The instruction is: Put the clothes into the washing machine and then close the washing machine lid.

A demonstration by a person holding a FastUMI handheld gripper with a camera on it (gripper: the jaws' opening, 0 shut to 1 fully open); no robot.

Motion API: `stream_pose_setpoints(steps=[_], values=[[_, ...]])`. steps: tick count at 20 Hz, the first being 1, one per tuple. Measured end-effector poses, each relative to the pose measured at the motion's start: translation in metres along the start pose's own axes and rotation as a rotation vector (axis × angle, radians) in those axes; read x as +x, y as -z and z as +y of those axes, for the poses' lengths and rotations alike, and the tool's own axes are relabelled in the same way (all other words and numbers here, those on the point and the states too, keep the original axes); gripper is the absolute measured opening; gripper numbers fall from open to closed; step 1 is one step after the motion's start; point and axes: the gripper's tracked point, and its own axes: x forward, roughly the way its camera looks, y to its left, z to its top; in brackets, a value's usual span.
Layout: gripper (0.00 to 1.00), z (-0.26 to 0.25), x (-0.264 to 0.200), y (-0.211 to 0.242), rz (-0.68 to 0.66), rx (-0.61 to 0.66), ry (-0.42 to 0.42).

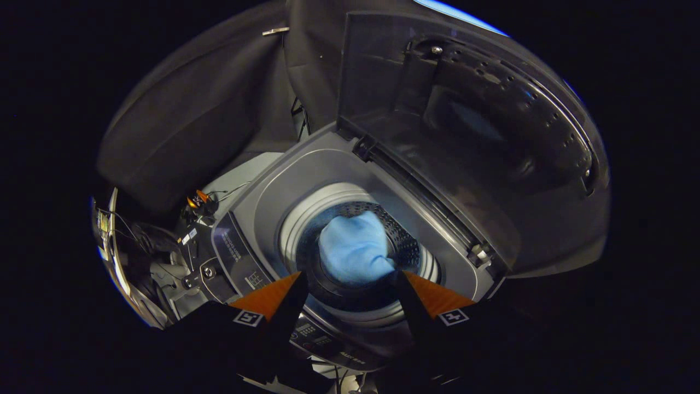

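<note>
The blue cloth lies low in the frame's middle, inside the drum of the washer, just ahead of the fingertips and touching neither. The gripper is spread wide and holds nothing; it hangs above the drum's near rim. The lid stands raised at the upper right, hinged along the washer's far side. Loading looks done for this piece, though I cannot tell whether more clothes wait elsewhere. If none do, closing is the step in hand: the next move calls for rising clear of the drum, reaching to the lid's top edge, and swinging it down over the opening.
</note>
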Motion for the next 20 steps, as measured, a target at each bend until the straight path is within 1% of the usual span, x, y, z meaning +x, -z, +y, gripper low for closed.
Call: stream_pose_setpoints(steps=[3,6,10,14,16,18,20], values=[[1.0,0.007,-0.008,-0.018,-0.089,-0.023,-0.016],[1.0,0.017,-0.029,-0.054,-0.259,-0.058,-0.035],[1.0,0.014,-0.067,-0.095,-0.475,-0.03,-0.022],[0.99,-0.006,-0.104,-0.129,-0.658,0.068,0.004],[0.99,-0.021,-0.122,-0.142,-0.747,0.129,0.032],[0.99,-0.043,-0.137,-0.156,-0.833,0.19,0.083],[0.99,-0.068,-0.15,-0.161,-0.898,0.258,0.143]])
